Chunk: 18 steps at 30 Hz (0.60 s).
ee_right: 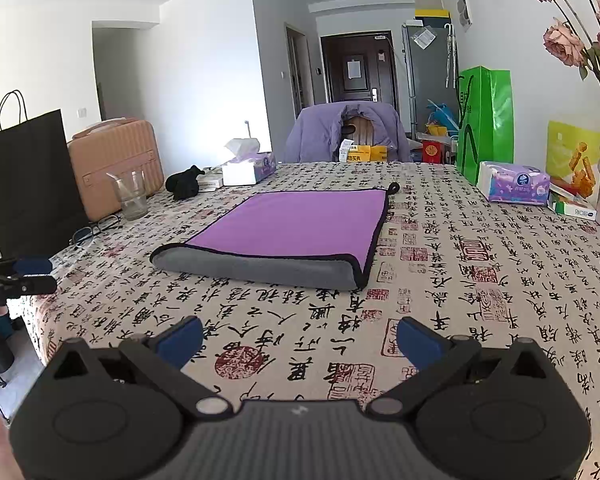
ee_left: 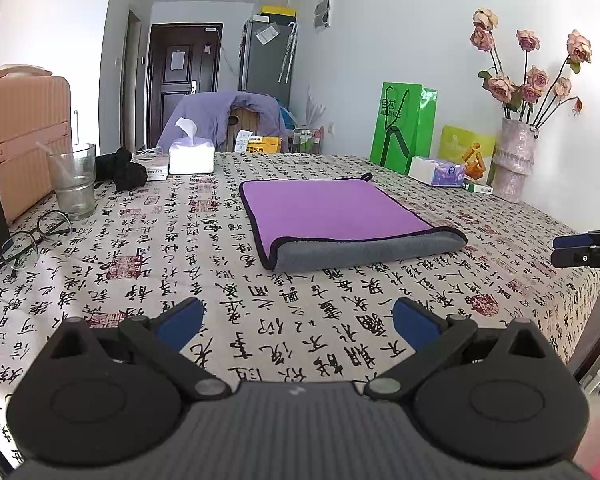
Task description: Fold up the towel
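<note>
A purple towel with a grey underside and black trim lies folded flat on the calligraphy-print tablecloth, its grey fold edge toward me. It also shows in the right wrist view. My left gripper is open and empty, above the cloth short of the towel. My right gripper is open and empty, also short of the towel. The right gripper shows at the right edge of the left wrist view. The left gripper shows at the left edge of the right wrist view.
A glass, eyeglasses, a black cloth and a tissue box sit at the left. A vase of roses, a green bag and a tissue pack stand at the right. A draped chair stands behind the table.
</note>
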Each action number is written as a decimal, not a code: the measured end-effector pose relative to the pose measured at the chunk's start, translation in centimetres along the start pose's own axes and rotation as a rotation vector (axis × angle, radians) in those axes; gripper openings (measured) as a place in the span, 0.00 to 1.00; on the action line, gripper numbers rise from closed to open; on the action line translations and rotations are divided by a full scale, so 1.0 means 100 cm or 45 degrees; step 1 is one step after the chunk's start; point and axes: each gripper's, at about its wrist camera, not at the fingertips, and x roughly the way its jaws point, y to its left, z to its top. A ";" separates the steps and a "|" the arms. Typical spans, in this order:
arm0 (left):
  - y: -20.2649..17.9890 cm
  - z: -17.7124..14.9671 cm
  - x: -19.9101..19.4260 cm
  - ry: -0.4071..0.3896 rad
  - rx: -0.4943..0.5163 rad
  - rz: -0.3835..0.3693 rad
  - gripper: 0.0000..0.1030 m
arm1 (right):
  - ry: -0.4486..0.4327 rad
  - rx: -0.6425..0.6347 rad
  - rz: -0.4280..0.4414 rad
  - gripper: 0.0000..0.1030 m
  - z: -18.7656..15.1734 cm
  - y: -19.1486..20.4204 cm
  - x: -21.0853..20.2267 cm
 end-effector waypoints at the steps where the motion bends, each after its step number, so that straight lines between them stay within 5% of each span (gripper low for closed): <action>1: 0.000 0.000 0.000 0.000 0.000 0.000 1.00 | 0.001 0.000 0.000 1.00 0.000 0.000 0.000; 18: -0.001 0.001 -0.001 -0.006 0.001 -0.005 1.00 | 0.001 -0.015 0.001 1.00 0.000 0.002 0.000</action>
